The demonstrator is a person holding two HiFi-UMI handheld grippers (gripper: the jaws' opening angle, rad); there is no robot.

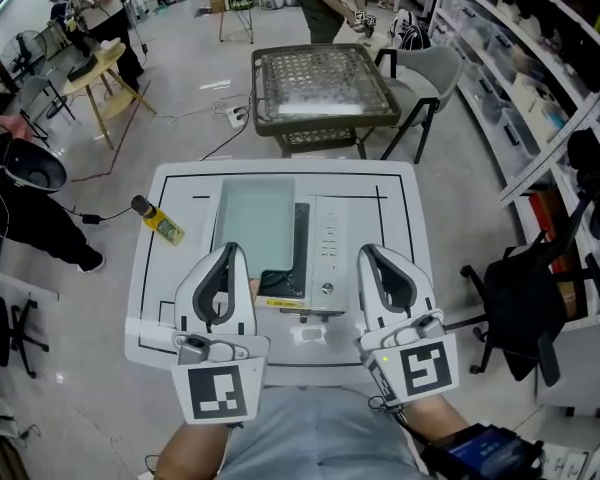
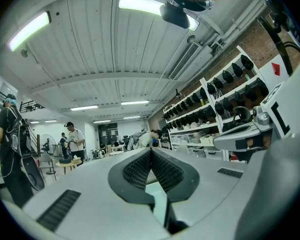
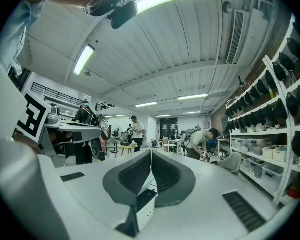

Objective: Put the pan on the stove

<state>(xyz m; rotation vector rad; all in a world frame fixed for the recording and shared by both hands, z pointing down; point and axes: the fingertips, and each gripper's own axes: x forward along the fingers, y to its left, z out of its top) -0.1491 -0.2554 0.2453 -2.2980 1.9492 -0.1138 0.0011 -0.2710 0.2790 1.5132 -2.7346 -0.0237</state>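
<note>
With the left gripper [image 1: 235, 252] and right gripper [image 1: 369, 255] at lower centre, jaws together on nothing, what seems the pale pan [image 1: 255, 218] lies on the stove [image 1: 330, 253], leaving little undone.

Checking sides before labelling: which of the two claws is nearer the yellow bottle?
The left claw: the yellow bottle lies on the table to its left, while the right claw sits at the stove's other side.

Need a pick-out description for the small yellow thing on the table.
On the white table, look left of the stove with its pale glass top. The yellow object lies there alone, tilted; a black knob-like end at its far tip sets it apart.
</note>
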